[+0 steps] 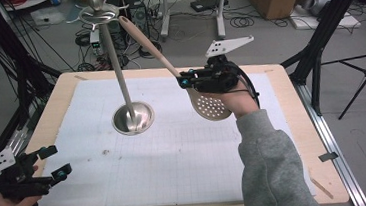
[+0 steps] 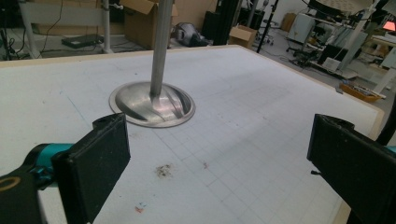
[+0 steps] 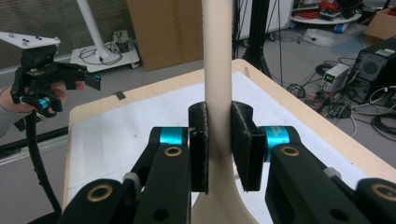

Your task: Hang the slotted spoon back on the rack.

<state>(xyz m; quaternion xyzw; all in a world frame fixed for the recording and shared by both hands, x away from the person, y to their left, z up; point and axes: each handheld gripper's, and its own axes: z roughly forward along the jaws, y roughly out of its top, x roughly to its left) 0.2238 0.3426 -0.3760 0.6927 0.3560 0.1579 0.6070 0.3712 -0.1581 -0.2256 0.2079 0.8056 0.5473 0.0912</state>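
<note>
While the left hand-held gripper point(image 1: 50, 162) waits spread at the tabletop's point(image 1: 178, 183) near-left corner, the right hand-held gripper point(image 1: 185, 78) pinches the slotted spoon point(image 1: 211, 105), probably aiming its handle at the steel rack point(image 1: 132, 118).

**Brushed steel, pale wood, matt black plastic**

The utensil stand point(image 1: 131, 115) is polished metal, its dished base glossy with streaked reflections. The slotted spoon point(image 1: 210, 104) looks like smooth, pale, matt wood. The right gripper point(image 3: 218, 140) is matt black plastic with rough, grainy pads and glossy teal collars. The table point(image 1: 293, 123) is light wood under a matt white gridded mat point(image 1: 176, 159)
</note>
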